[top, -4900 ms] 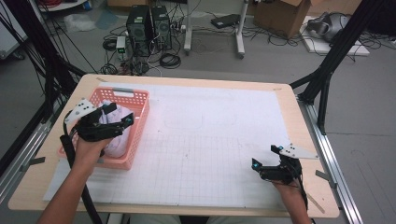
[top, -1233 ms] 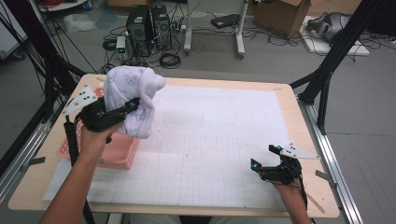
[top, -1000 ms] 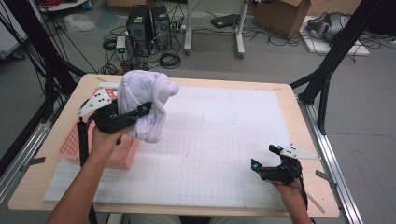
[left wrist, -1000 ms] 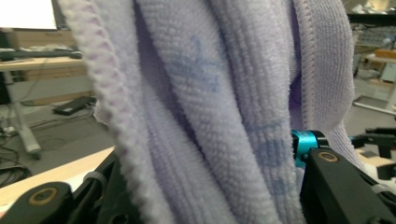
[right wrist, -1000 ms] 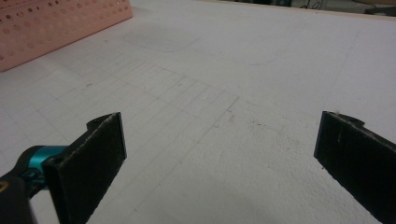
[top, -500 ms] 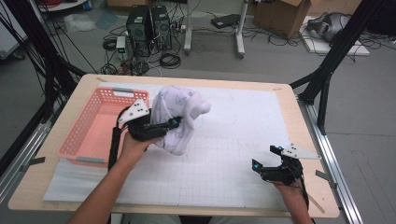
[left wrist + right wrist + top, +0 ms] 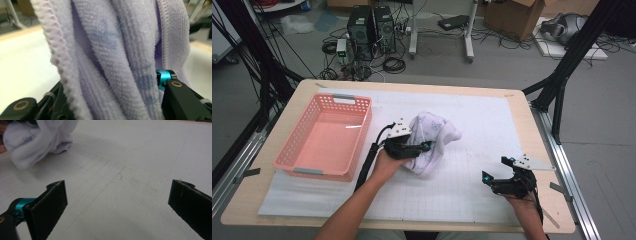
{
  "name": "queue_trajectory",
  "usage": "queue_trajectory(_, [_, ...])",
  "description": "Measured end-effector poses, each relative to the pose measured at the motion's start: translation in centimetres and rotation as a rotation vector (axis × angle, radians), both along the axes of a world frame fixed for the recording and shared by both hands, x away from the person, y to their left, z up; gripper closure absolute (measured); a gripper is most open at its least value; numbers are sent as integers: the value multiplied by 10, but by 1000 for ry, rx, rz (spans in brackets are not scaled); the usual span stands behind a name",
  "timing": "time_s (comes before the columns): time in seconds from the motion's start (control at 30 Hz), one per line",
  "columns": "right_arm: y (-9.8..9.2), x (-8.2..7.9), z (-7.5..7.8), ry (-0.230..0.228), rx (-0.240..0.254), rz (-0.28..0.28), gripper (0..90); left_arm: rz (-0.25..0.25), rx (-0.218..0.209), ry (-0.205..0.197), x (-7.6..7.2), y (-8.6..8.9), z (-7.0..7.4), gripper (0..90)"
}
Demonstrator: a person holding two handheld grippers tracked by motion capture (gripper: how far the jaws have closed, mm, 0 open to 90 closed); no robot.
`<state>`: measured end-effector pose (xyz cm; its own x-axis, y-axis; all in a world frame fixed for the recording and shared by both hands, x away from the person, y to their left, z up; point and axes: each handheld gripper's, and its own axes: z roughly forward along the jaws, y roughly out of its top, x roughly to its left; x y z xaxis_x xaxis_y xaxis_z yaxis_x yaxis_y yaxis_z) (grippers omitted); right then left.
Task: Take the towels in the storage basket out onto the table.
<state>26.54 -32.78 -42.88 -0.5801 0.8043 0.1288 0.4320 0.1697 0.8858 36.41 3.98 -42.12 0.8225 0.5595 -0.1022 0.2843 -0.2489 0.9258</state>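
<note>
The left gripper (image 7: 424, 147) is clamping a bunched lilac towel (image 7: 429, 140) as the bundle is settling onto the white mat (image 7: 492, 120) beside the pink basket (image 7: 324, 137); letting go only once the cloth is resting flat would serve best, while the right gripper (image 7: 497, 172) is waiting, jaws wide apart and holding nothing.

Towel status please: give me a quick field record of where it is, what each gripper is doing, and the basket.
towel: pale lilac towel, bunched, lower folds on the white mat, right of the basket
left gripper: left gripper has towel folds between its jaws, which have just been opening
right gripper: right gripper open, nothing between its jaws, low over the mat near the table's front right
basket: pink basket at the mat's left, nothing in it
towel and basket: apart
</note>
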Motion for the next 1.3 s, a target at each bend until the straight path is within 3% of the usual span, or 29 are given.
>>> queue_trajectory(0.1, [0, 0, 0, -1, -2, 3, 10, 20, 39, 40, 4, -10, -11, 510])
queue_trajectory(0.13, [0, 0, 0, -1, -6, 3, 10, 27, 50, 51, 5, -12, -13, 439])
queue_trajectory(0.17, [0, 0, 0, -1, -6, 3, 10, 31, 47, 63, 6, -13, -14, 439])
queue_trajectory(0.2, [0, -1, -1, 4, -7, 2, 10, 36, 33, 70, 6, -13, -14, 358])
queue_trajectory(0.27, [0, -1, -1, 3, -9, 2, 10, 82, 34, 59, 4, -11, -9, 306])
queue_trajectory(0.33, [-1, 0, -1, 1, -10, 0, 10, 97, 26, 37, 2, -6, 0, 270])
queue_trajectory(0.5, [0, 0, -1, 4, -7, -4, 10, 111, -31, 28, -6, 13, 17, 230])
queue_trajectory(0.6, [1, 0, -1, 8, -9, -3, 10, 127, -67, -10, -12, 21, 26, 219])
queue_trajectory(0.67, [1, 0, -1, 8, -9, -4, 10, 127, -80, -14, -16, 26, 27, 219])
queue_trajectory(0.87, [1, 1, -2, 12, -5, -11, 10, 117, -87, 10, -31, 43, 14, 212])
queue_trajectory(1.07, [2, 4, -2, 19, -4, -20, 10, 148, -122, 24, -40, 58, 7, 187])
queue_trajectory(1.3, [2, 7, -5, 26, -9, -21, 10, 139, -96, 29, -42, 62, 4, 198])
